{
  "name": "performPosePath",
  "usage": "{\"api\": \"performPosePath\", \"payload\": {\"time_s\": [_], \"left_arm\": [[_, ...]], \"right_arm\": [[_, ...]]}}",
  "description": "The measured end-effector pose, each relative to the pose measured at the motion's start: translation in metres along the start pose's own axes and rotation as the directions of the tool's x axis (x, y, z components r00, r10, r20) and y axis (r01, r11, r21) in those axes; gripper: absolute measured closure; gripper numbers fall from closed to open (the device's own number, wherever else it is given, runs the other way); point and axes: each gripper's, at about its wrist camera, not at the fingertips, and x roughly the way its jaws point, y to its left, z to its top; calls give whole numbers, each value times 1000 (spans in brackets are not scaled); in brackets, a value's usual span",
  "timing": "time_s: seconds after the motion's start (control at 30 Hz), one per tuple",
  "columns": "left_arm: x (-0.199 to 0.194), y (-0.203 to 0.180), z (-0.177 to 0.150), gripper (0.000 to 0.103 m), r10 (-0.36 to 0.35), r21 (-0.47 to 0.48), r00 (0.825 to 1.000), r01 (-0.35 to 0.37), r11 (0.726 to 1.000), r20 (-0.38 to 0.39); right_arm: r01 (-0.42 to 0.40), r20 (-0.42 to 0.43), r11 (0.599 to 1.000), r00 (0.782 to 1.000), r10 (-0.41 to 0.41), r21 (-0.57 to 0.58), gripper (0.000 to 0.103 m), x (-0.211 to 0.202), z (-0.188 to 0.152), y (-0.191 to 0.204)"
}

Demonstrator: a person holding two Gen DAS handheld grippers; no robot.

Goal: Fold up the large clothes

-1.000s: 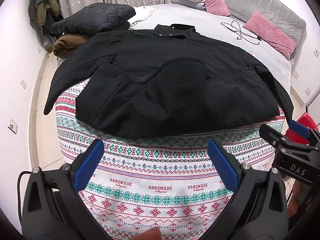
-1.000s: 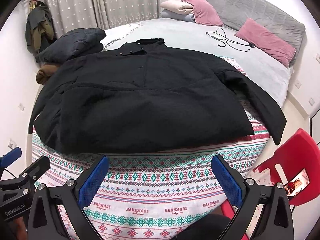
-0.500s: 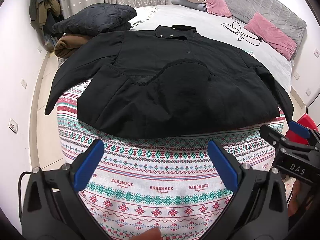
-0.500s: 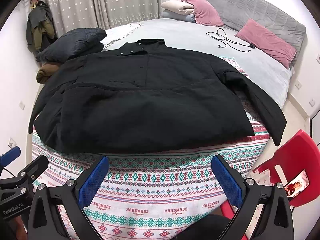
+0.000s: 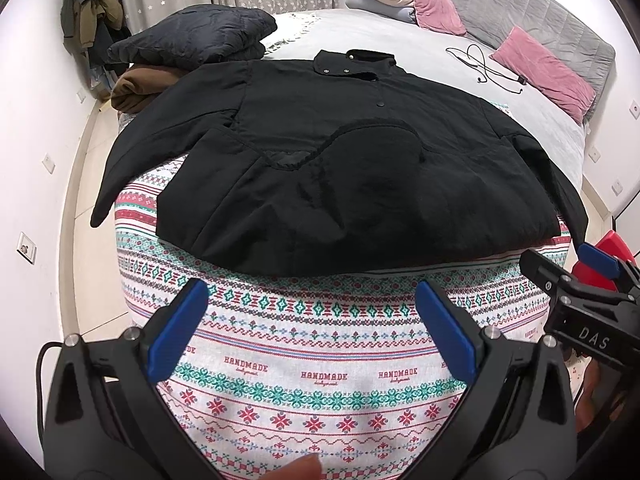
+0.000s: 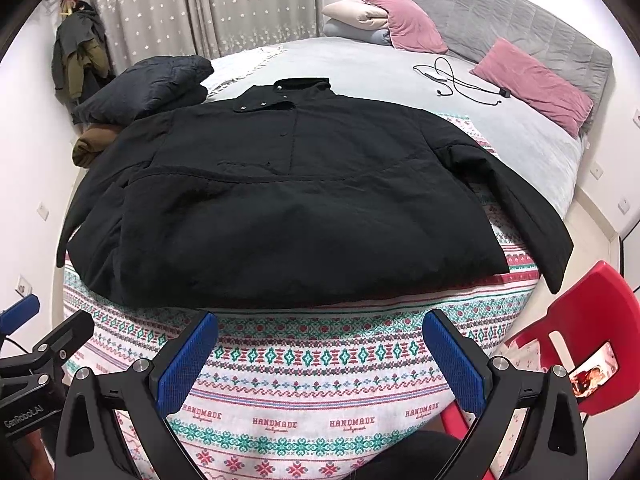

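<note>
Ahead of both tools: black padded jacket (image 5: 352,168) spread front-up on patterned bedspread (image 5: 304,360), collar farthest, hem nearest, sleeves trailing off either side. Left gripper (image 5: 310,320) and right gripper (image 6: 320,348) spread wide, empty, short of hem. Likely soft, bulky, moderately heavy, somewhat slick; best pinched at a cuff or hem corner, through full thickness.

The black jacket (image 6: 288,208) is matt, faintly textured woven cloth with small shiny metal snaps. Under it lies a printed cotton-like blanket (image 6: 304,360), smooth and matt. At four o'clock, the red chair (image 6: 596,320) is glossy plastic. Each hand-held gripper's blue pads (image 6: 188,364) look ribbed.
</note>
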Motion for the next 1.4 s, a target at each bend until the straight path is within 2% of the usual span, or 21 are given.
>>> {"api": "performPosePath", "payload": {"time_s": [0.33, 0.5, 0.6, 0.7, 0.8, 0.9, 1.0, 1.1, 1.13, 1.2, 1.23, 1.27, 1.4], "left_arm": [[4, 6, 4, 0, -3, -5, 1000, 3, 1000, 0], [9, 18, 16, 0, -22, 13, 999, 22, 1000, 46], [16, 29, 24, 0, -45, 57, 999, 43, 997, 25], [24, 49, 35, 0, -44, 66, 999, 43, 997, 21], [35, 72, 47, 0, -49, 71, 999, 48, 996, 15], [56, 102, 58, 0, -105, 25, 992, 107, 994, -65], [74, 127, 67, 0, -119, -19, 988, 117, 993, -95], [93, 143, 78, 2, -122, -16, 990, 121, 993, -74], [101, 146, 82, 6, -129, -12, 989, 129, 992, -76], [119, 150, 90, 18, -182, -9, 980, 182, 983, -83], [128, 150, 93, 28, -226, -10, 970, 226, 974, -94], [136, 150, 97, 32, -262, -16, 959, 262, 965, -105], [158, 143, 106, 35, -339, -30, 932, 338, 941, -132]], "right_arm": [[-1, 0, 1000, 1000, 1, -21, 0, 4, 3, -1], [-122, -4, 990, 993, 122, -73, 0, 8, 13, -11], [-157, 12, 980, 987, 160, -120, 0, 10, 19, -24], [-156, -4, 980, 988, 156, -125, 0, 19, 29, -46], [-200, -30, 975, 980, 198, -98, 0, 30, 43, -75], [-282, -64, 955, 959, 277, -92, 0, 42, 57, -101], [-309, -68, 948, 950, 304, -77, 0, 54, 69, -127], [-340, -106, 940, 934, 340, 24, 0, 75, 81, -159], [-347, -119, 936, 928, 352, 66, 0, 85, 85, -170], [-339, -119, 934, 928, 352, 115, 0, 99, 91, -190], [-321, -115, 938, 935, 336, 133, 0, 106, 93, -200], [-303, -112, 940, 940, 322, 153, 1, 113, 96, -209], [-290, -102, 926, 941, 321, 241, 4, 137, 101, -239]]}}
